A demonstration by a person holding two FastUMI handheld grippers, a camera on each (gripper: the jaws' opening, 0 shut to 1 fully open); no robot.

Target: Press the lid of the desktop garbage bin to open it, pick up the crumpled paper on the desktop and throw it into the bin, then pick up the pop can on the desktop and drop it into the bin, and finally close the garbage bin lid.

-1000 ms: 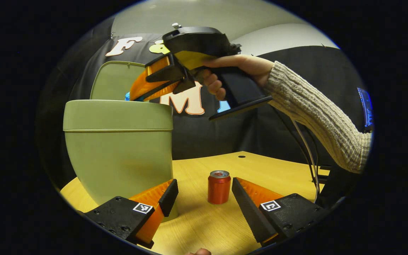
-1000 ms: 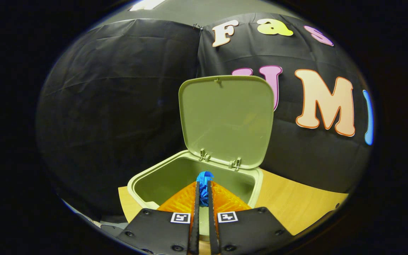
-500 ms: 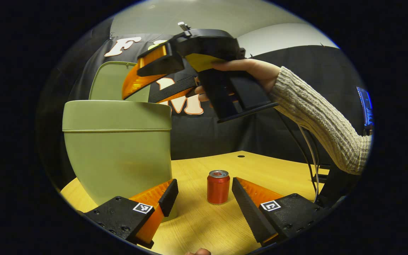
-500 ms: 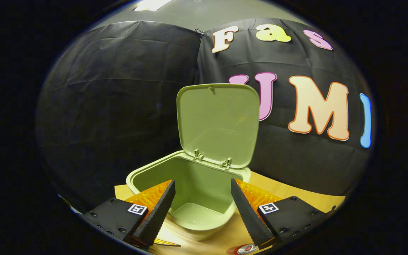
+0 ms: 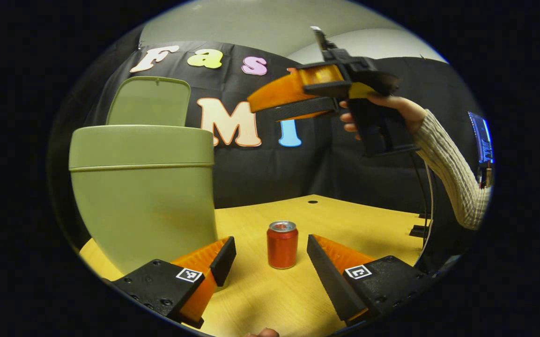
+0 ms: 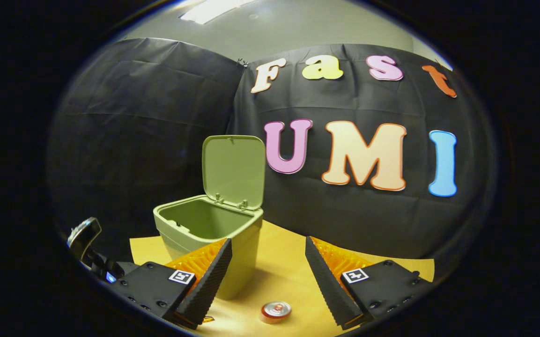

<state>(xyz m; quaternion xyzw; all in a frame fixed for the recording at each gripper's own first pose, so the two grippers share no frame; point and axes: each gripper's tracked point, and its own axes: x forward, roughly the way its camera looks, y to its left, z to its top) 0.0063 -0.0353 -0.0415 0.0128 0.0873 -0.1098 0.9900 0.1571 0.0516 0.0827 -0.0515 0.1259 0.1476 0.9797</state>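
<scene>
The green garbage bin point(image 5: 143, 196) stands on the wooden desktop point(image 5: 344, 220) with its lid point(image 5: 150, 100) raised upright. A red pop can point(image 5: 282, 244) stands upright just ahead of my left gripper point(image 5: 270, 255), between its spread fingers; that gripper is open and low over the desk. My right gripper point(image 5: 270, 105) is held high in a hand, to the right of the bin. In the right gripper view, my right gripper point(image 6: 267, 262) is open and empty, the bin point(image 6: 209, 243) with its lid point(image 6: 233, 171) up sits ahead on the left, and the can point(image 6: 275, 311) stands below.
A person's hand and knitted sleeve point(image 5: 452, 173) reach in from the right. Cables point(image 5: 426, 196) hang beside the desk's right edge. The desk has a small hole point(image 5: 313, 201) near its far edge. Part of the left gripper's body point(image 6: 87, 243) shows at the right gripper view's lower left.
My right gripper opened over the bin and the blue paper left its fingers. It then drew back to the right and away from the bin. The left gripper shifted only slightly.
</scene>
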